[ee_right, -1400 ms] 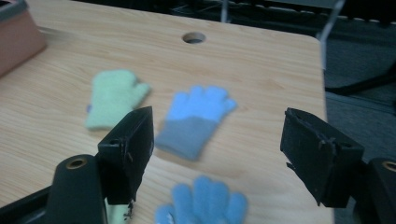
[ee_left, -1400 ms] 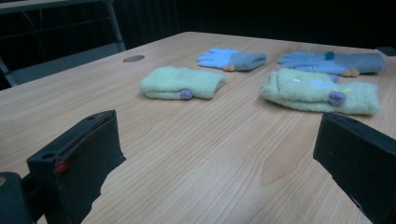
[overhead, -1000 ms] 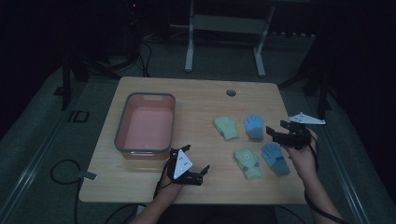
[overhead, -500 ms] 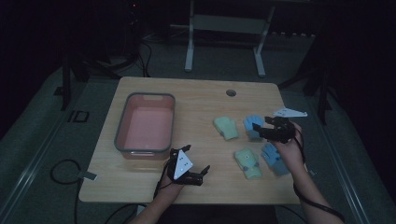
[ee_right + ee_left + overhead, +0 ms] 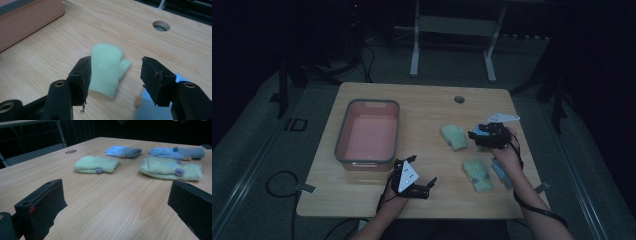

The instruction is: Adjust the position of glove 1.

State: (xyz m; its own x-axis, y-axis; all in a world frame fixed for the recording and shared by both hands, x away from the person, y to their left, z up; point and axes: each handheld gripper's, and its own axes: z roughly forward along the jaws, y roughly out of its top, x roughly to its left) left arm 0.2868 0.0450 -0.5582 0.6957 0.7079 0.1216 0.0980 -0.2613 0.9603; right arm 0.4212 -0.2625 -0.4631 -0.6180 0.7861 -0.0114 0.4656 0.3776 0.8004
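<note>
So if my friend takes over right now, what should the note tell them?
Left tool: open, holding nothing, resting at the table's near edge.
Right tool: jaws have just been closing, not gripping yet, above the far blue glove and aimed at the far green mitten.
Near green mitten and near blue glove lie closer to the person.
Pink bin: nothing in it.
Done: nothing picked up. Left: probably all four into the bin.

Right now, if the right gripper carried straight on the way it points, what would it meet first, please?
Most likely the pale green mitten: in the right gripper view it lies directly ahead, between the open jaws of the right gripper, whose jaws have just been closing. Nothing is gripped yet. Depth is unclear, so contact with the table might come first.
</note>
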